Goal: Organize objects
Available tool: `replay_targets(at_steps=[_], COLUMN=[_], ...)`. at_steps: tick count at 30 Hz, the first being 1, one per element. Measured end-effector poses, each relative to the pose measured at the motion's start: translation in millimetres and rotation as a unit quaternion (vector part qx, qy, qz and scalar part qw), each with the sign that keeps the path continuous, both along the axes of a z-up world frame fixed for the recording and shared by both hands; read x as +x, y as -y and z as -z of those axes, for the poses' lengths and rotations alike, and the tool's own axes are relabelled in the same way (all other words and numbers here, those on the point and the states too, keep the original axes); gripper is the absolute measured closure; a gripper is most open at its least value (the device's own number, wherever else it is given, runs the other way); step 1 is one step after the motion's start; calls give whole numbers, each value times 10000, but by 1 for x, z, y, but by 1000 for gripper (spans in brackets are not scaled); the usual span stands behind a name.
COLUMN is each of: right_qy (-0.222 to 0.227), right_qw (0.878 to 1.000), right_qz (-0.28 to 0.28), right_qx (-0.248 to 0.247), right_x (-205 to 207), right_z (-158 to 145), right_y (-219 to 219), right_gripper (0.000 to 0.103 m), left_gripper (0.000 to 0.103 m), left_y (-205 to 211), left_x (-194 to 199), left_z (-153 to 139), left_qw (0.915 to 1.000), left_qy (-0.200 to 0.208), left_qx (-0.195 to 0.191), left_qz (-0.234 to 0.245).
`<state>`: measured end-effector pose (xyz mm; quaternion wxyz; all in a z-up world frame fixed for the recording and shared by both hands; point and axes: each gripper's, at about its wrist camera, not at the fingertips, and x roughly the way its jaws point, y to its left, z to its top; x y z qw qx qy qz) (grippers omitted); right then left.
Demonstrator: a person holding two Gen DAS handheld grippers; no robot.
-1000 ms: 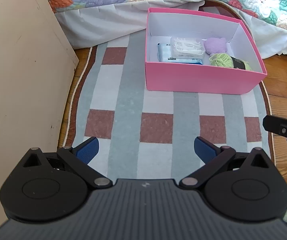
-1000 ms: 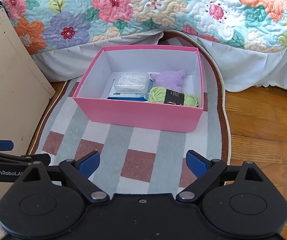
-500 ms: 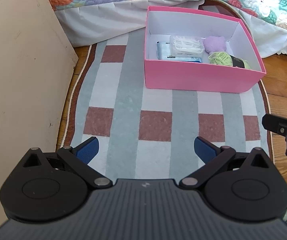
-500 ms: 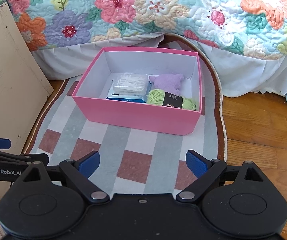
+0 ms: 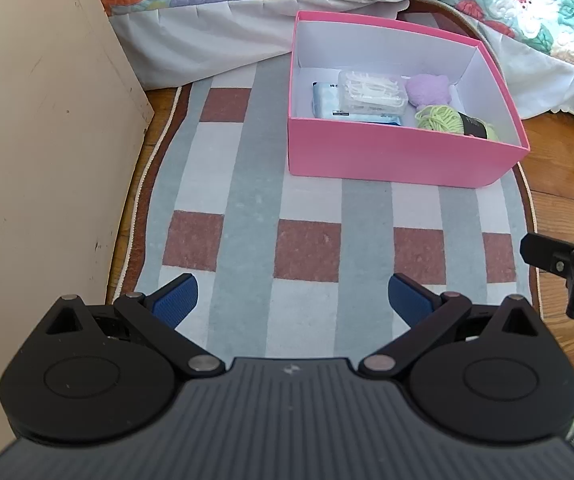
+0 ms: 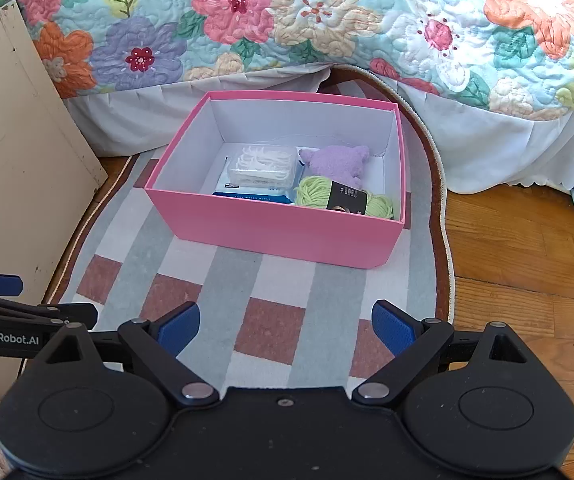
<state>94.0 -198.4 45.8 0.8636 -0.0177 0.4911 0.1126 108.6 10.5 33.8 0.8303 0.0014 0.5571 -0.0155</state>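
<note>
Both jaws apart, empty: left gripper [image 5: 291, 294], right gripper [image 6: 285, 326] near over rug [image 6: 223, 300]. Far: pink box [image 6: 283, 232] holding yarn [image 6: 315, 192], floss picks [image 6: 263, 164], wipes, purple plush. Likely finished; next, check for strays

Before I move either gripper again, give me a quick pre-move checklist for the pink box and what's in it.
1. Left gripper empty, jaws open: ok.
2. Right gripper empty, jaws open: ok.
3. Pink box upright on the checked rug, top open: ok.
4. Contents inside the walls: clear floss-pick case lying on the blue wipes pack, purple plush, green yarn: ok.
5. Anything left on the rug to put away: none visible in either view, but beyond the frames: cannot tell.
6. Clear path between grippers and box: bare rug in between: ok.
</note>
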Motion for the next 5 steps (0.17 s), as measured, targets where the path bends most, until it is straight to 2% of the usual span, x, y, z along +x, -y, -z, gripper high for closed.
replay_targets(at_steps=[5], right_qy=[-4], right_qw=[10000], right_qz=[-5], right_qx=[1], right_x=[0], right_z=[0], right_y=[0], right_gripper=[8], left_gripper=[0], left_y=[0], left_x=[0], left_z=[0], left_qw=[10000], left_qy=[-19], left_qx=[26], left_qz=[-10])
